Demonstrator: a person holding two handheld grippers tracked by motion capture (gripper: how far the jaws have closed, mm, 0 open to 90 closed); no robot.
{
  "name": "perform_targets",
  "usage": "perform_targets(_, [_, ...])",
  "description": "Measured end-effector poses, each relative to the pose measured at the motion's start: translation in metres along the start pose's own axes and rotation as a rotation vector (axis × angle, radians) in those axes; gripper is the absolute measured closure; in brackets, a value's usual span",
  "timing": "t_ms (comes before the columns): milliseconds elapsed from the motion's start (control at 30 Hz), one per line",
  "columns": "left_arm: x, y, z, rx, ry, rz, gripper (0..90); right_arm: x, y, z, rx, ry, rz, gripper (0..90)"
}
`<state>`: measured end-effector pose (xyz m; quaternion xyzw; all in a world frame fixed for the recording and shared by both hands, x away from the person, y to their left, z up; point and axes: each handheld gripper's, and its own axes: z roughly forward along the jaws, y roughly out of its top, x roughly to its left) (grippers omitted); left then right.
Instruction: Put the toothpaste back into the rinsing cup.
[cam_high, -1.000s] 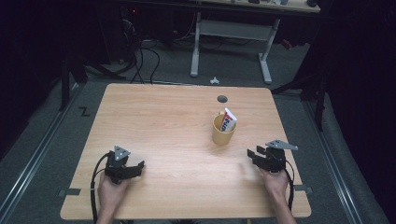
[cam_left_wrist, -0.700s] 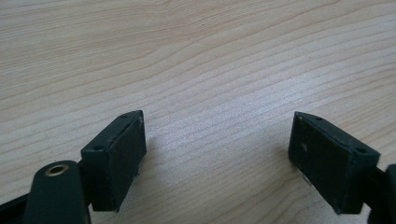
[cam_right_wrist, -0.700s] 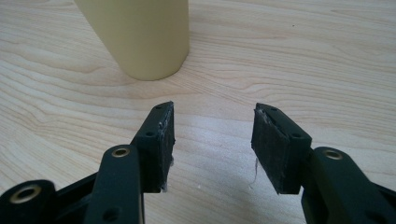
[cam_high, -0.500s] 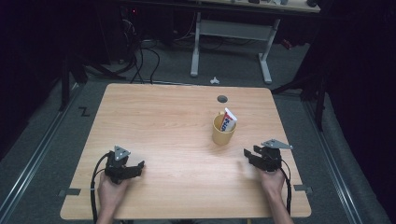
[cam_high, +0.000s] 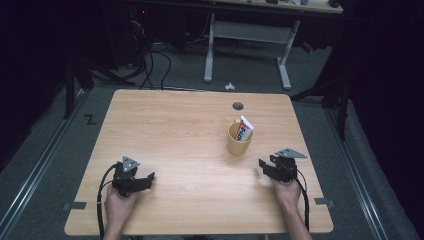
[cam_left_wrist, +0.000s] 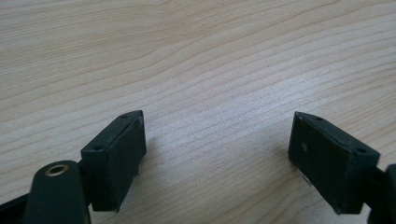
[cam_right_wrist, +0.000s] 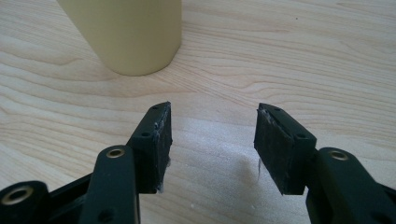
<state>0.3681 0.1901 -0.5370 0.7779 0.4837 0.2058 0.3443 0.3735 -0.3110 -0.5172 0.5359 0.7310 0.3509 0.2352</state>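
Note:
A yellow cup (cam_high: 239, 140) stands right of the middle of the wooden table (cam_high: 175, 125), with a toothpaste tube (cam_high: 245, 128) upright in it. My right gripper (cam_high: 263, 166) rests on the table a short way right of and nearer than the cup, pointing toward it. In the right gripper view the cup's base (cam_right_wrist: 130, 37) is just ahead of the right gripper (cam_right_wrist: 212, 135). Its jaws have just been opening and nothing is between them. My left gripper (cam_high: 147, 179) lies near the front left. Its jaws (cam_left_wrist: 217, 140) are spread wide over bare wood.
A round cable hole (cam_high: 238, 106) sits in the tabletop behind the cup. Beyond the far edge are a dark floor with cables (cam_high: 150, 65) and the white legs of another desk (cam_high: 210, 50). A small white scrap (cam_high: 229, 86) lies on that floor.
The right gripper has edged slightly left toward the cup. The left gripper and the cup have stayed where they were.

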Motion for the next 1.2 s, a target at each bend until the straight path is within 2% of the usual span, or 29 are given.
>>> perform_targets(567, [0.0,0.0,0.0,0.0,0.0,0.001,19.5,-0.002,-0.004,0.015,0.049,-0.037,-0.001,40.9])
perform_targets(767, [0.0,0.0,0.0,0.001,0.0,0.001,19.5,-0.003,-0.003,0.016,0.05,-0.039,-0.001,38.6])
perform_targets(867, [0.0,0.0,0.0,0.0,0.0,0.001,19.5,-0.001,-0.003,0.017,0.058,-0.049,-0.026,36.8])
perform_targets(1200, [0.0,0.0,0.0,0.0,0.0,0.001,19.5,-0.001,-0.003,0.017,0.061,-0.054,-0.02,35.0])
